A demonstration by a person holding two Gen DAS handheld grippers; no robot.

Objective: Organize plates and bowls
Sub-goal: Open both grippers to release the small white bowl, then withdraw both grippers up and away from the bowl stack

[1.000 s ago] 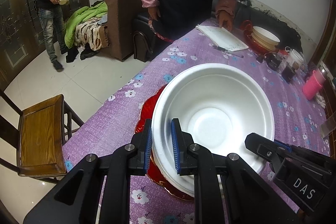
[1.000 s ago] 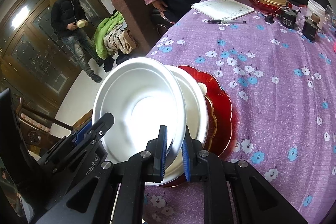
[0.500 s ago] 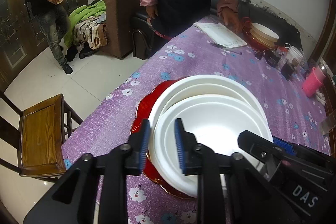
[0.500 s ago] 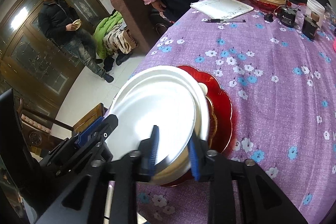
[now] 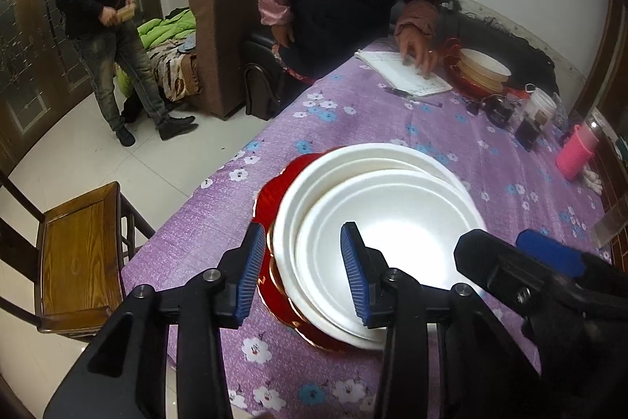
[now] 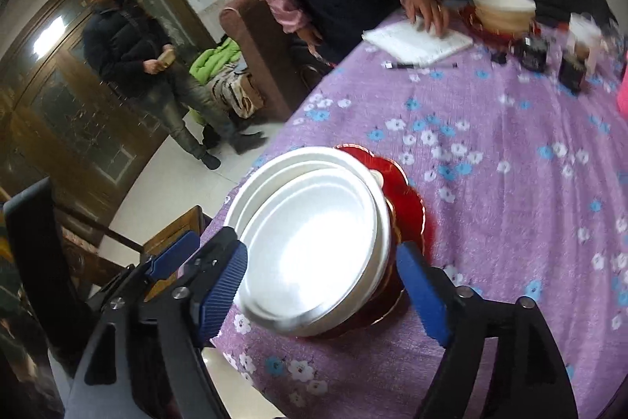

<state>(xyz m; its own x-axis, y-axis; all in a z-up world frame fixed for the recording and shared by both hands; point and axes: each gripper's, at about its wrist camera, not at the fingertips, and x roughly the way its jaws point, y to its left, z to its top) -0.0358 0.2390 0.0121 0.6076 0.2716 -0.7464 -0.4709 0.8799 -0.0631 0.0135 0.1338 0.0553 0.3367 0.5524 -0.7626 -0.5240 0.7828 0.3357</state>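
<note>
White bowls [image 5: 376,218] sit stacked on a purple flowery tablecloth [image 5: 392,128]; wooden chair [image 5: 78,250] at nine o'clock. Left gripper [image 5: 302,273] and right gripper [image 6: 322,285] are both opening, holding nothing.

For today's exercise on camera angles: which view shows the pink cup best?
The left wrist view: the pink cup stands whole and sharp near the table's right edge. The right wrist view catches only a blurred pink sliver at its right border.

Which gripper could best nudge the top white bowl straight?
Probably the left gripper: its opening jaws already straddle the top white bowl's rim. The right gripper's jaws are opening wide around the whole stack.
</note>
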